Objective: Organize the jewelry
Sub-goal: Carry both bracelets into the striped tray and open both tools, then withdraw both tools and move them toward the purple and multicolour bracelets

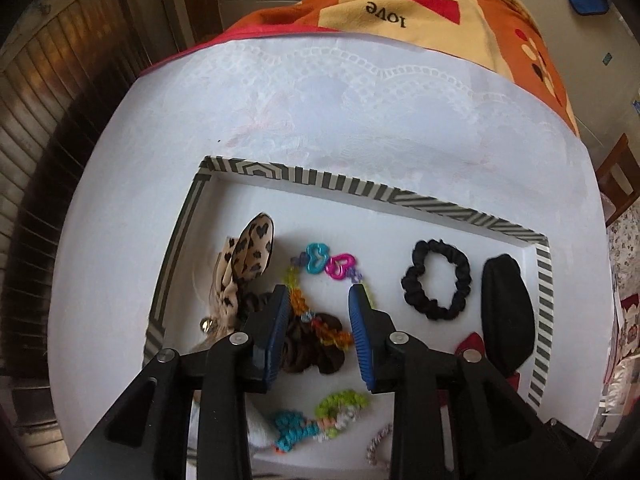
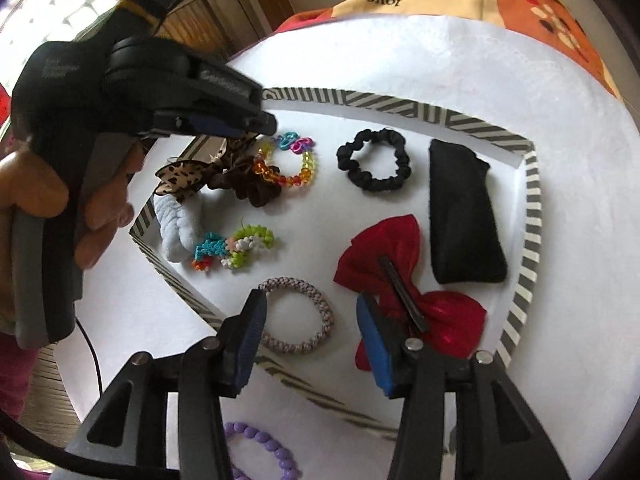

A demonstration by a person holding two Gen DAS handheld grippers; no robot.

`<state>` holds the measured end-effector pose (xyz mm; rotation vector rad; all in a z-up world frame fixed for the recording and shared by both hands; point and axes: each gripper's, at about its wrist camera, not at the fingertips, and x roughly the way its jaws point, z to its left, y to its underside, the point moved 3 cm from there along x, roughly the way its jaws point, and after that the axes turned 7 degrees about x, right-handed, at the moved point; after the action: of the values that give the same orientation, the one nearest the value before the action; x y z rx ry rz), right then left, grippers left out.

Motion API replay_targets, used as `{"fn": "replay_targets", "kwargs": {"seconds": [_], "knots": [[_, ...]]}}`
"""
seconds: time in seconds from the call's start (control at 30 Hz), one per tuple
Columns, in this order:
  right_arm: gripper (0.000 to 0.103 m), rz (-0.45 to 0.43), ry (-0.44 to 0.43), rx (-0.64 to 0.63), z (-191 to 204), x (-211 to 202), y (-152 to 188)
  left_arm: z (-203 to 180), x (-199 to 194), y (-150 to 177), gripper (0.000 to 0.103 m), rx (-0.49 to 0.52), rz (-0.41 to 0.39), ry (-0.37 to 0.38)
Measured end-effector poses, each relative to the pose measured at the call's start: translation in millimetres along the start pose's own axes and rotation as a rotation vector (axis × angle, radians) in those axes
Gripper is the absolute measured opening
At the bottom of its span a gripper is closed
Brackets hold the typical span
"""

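From the left wrist we see our left gripper (image 1: 322,294) spread, pinching nothing, over the striped tray (image 1: 440,204), above the beaded bracelet (image 1: 316,264) and brown scrunchie (image 1: 316,354); a black scrunchie (image 1: 436,280) lies to the right. From the right wrist, our right gripper (image 2: 312,308) is spread too, empty, above the woven bracelet (image 2: 298,314), beside the red bow (image 2: 384,256); a purple bead bracelet (image 2: 260,446) lies outside the tray.

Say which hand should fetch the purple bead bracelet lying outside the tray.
Right. The purple bead bracelet lies just below the right gripper, whose jaws are open and empty. The left gripper hangs over the tray's far corner.
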<state>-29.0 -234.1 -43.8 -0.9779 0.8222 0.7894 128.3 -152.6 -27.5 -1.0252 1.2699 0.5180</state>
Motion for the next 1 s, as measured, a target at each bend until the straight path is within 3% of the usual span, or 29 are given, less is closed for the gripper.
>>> {"fn": "replay_targets", "kwargs": {"seconds": [0.43, 1.0], "knots": [[0.052, -0.061, 0.080, 0.048, -5.0, -32.3, 20.3, -9.4, -49.6, 42.0, 0.021, 0.041, -0.060, -0.041], [0.058, -0.146, 0.144, 0.101, 12.7, -78.7, 67.9, -4.4, -100.8, 135.7, 0.021, 0.041, -0.110, -0.036]]}}
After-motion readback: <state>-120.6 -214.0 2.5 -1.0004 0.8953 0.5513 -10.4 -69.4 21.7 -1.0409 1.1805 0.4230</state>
